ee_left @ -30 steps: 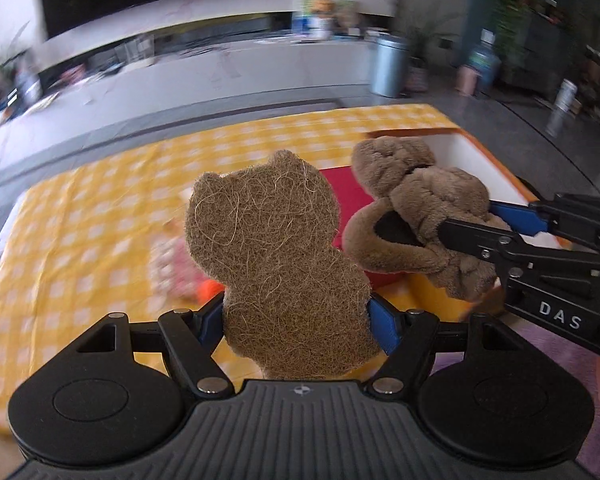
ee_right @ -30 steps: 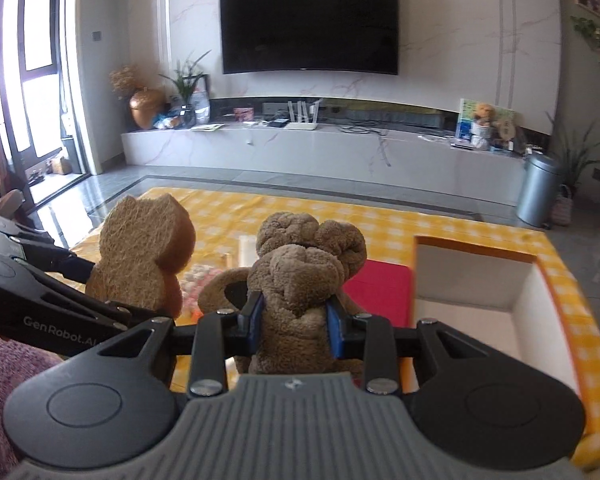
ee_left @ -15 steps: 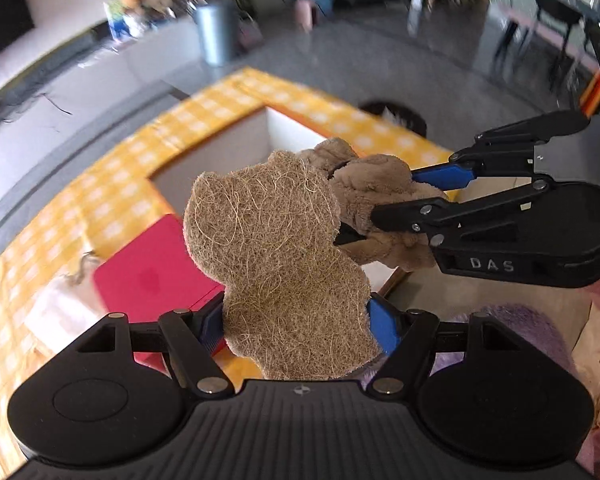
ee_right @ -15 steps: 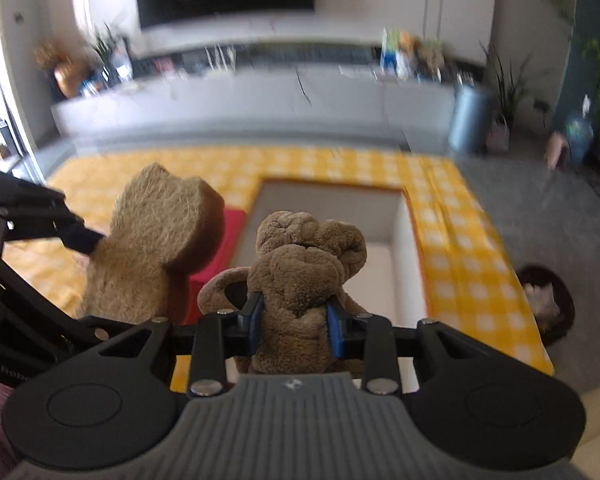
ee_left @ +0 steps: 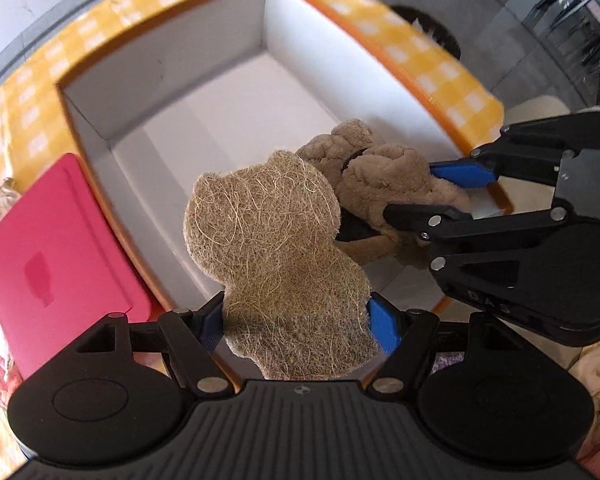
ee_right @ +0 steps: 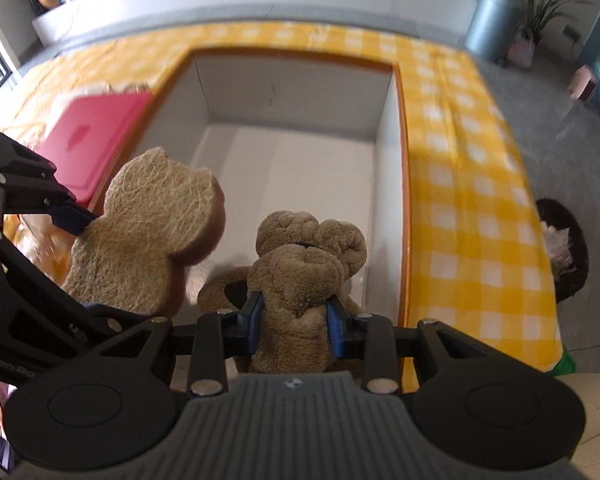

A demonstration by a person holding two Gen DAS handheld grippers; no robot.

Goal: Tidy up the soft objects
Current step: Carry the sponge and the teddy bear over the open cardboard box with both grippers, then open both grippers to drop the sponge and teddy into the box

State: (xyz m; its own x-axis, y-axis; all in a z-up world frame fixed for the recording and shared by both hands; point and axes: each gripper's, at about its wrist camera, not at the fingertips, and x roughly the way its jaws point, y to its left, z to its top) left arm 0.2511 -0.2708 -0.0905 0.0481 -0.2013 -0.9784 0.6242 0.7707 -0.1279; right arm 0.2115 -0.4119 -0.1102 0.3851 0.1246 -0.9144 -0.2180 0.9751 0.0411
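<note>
Left wrist view: your left gripper clamps the bear-shaped fibre pad, your right gripper pinches the brown plush toy, both above the white box.

A yellow checked tablecloth covers the table. A grey bin and a potted plant stand on the floor beyond it.

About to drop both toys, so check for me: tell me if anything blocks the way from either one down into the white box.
Nothing visible does. The bear-shaped fibre pad in the left gripper and the brown plush toy in the right gripper both hang over the open white box, whose visible floor looks bare.
</note>
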